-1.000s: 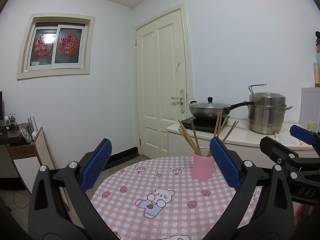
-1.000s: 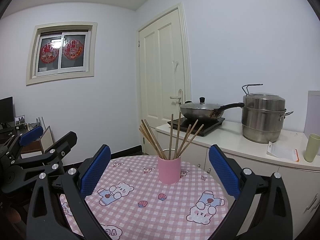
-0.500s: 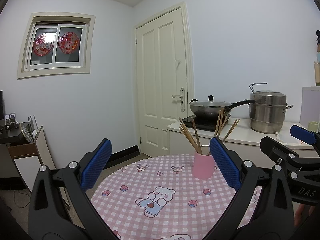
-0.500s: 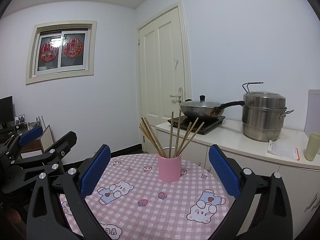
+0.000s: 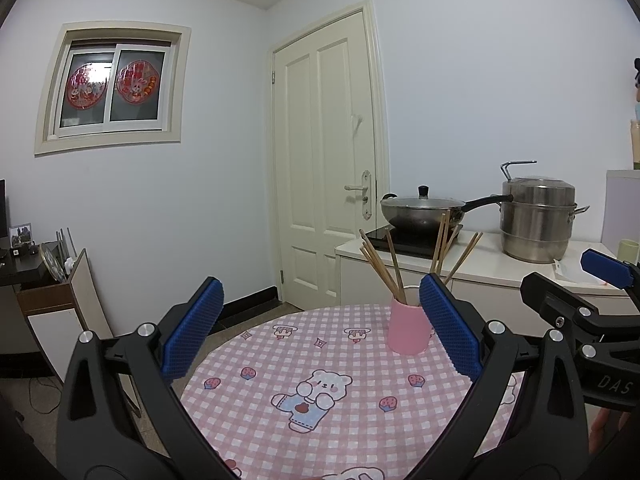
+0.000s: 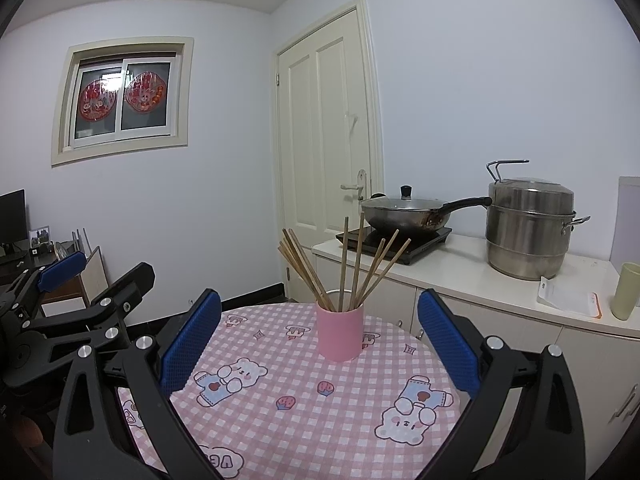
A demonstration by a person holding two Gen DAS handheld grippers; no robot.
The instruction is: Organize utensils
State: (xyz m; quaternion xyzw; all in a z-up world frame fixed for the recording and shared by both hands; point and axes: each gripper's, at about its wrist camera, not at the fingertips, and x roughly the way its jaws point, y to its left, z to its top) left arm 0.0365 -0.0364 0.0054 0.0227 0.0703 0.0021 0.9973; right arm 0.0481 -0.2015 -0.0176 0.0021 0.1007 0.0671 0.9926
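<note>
A pink cup (image 6: 340,334) stands upright on the far part of a round table (image 6: 320,420) covered with a pink checked cloth. Several wooden chopsticks (image 6: 348,268) fan out of it. In the left wrist view the same pink cup (image 5: 408,330) sits just left of my right-hand blue pad, with the chopsticks (image 5: 384,268) above it. My left gripper (image 5: 320,332) is open and holds nothing. My right gripper (image 6: 320,338) is open too, above the table with the cup seen between its fingers. Each gripper shows at the edge of the other's view.
Behind the table runs a white counter (image 6: 500,292) with an induction hob, a lidded wok (image 6: 404,212), a steel steamer pot (image 6: 528,228), a packet and a pale green cup (image 6: 626,290). A closed door (image 6: 328,152) is at the back. Low furniture (image 5: 48,300) stands at the left.
Both views have tilted slightly upward, so the cup and table sit a little lower in frame. Both grippers stay open and empty.
</note>
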